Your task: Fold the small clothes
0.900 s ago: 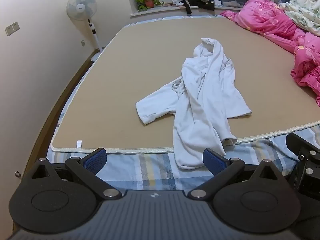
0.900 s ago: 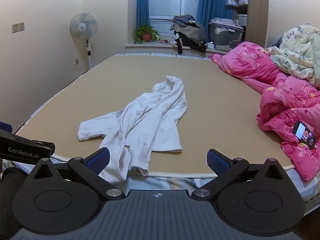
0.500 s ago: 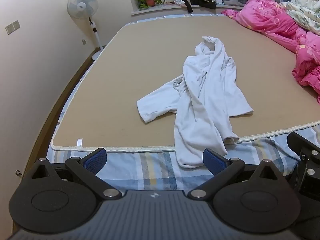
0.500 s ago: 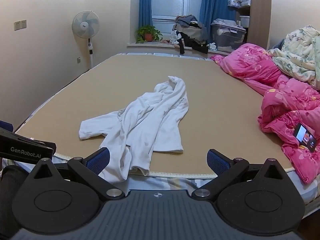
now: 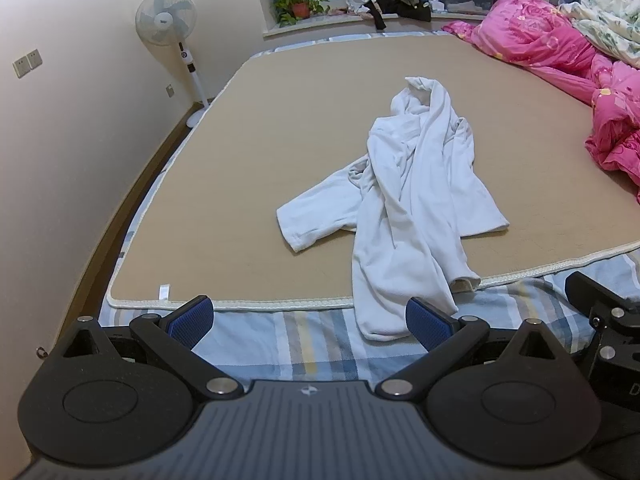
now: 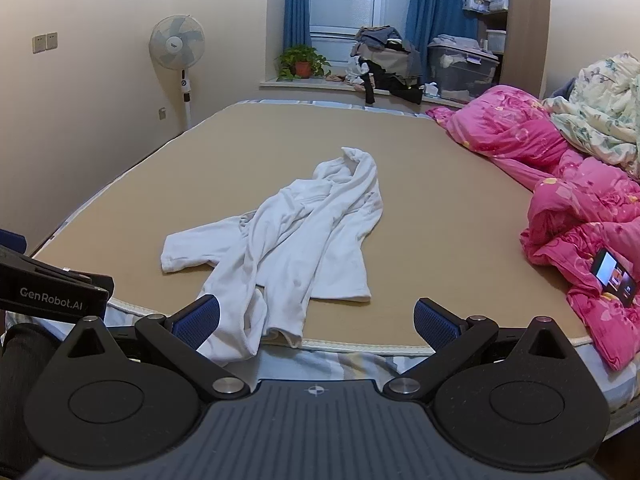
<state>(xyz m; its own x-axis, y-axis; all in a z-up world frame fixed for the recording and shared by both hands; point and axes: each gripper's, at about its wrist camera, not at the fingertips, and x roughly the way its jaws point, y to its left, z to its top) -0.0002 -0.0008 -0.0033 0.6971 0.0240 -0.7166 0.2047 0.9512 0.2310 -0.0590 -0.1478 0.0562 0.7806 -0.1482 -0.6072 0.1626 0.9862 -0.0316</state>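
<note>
Fan (image 5: 166, 16) and wall switches stand far off to the left of the left gripper (image 5: 308, 318), whose jaws are spread wide and hold nothing. Since the earlier frames this view has tilted slightly downward and crept a touch nearer, so the one white garment (image 5: 412, 196) sits a little lower in it; nothing on the bed has been touched. I judge folding has not begun and both grippers are only lining up.

That garment, a crumpled long-sleeved top, lies ahead of the left jaws on the tan mat (image 5: 280, 140), its lowest end spilling over the mat's edge onto the plaid sheet (image 5: 312, 340), just in front of the right-hand blue pad. One sleeve juts left, one hem corner right.

The right gripper (image 6: 316, 320) is likewise wide and empty; the garment (image 6: 304, 240) lies ahead and left of centre, its tail near the left pad. One pink quilt (image 6: 580, 208) heaps far right of the jaws, carrying one phone (image 6: 614, 276).

Count: one garment, two grippers, one fan, one potted plant (image 6: 302, 62).
</note>
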